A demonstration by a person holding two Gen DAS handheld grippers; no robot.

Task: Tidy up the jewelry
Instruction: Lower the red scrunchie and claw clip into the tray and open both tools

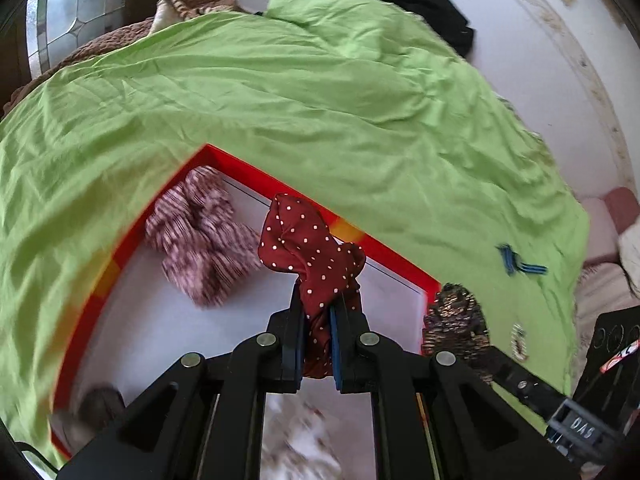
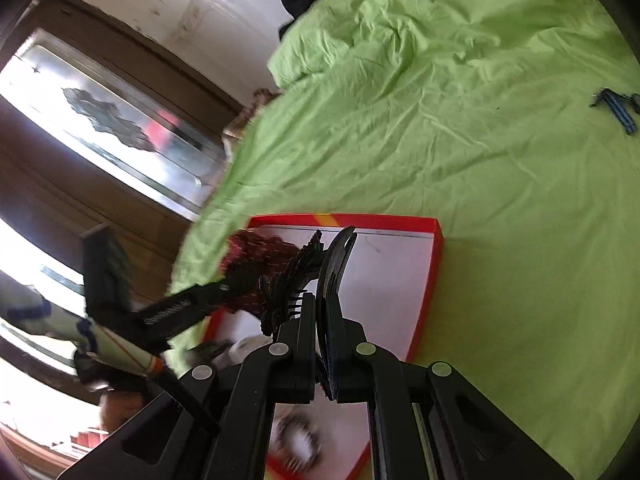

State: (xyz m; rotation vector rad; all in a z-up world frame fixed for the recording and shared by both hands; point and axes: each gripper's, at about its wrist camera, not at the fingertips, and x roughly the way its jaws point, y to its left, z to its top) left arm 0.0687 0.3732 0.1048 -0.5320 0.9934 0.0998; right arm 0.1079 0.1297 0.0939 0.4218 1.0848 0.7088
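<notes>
A red-rimmed white tray [image 1: 244, 168] lies on the green sheet [image 1: 320, 100]. My left gripper [image 1: 316, 312] is shut on a dark red polka-dot scrunchie [image 1: 308, 240] and holds it above the tray. A pink striped scrunchie [image 1: 200, 236] lies in the tray. My right gripper [image 2: 320, 320] is shut on a black sequinned hair clip [image 2: 320, 268] above the tray [image 2: 436, 240]. The clip also shows in the left wrist view [image 1: 456, 320]. The left gripper [image 2: 224, 292] with the scrunchie [image 2: 260, 248] shows in the right wrist view.
Blue hair clips [image 1: 516, 264] lie on the sheet to the right; they also show in the right wrist view [image 2: 616, 108]. A small beaded piece [image 1: 518, 340] lies near the sequinned clip. Black cloth [image 1: 420, 0] lies at the far bed edge. A wooden cabinet with glass [image 2: 100, 120] stands left.
</notes>
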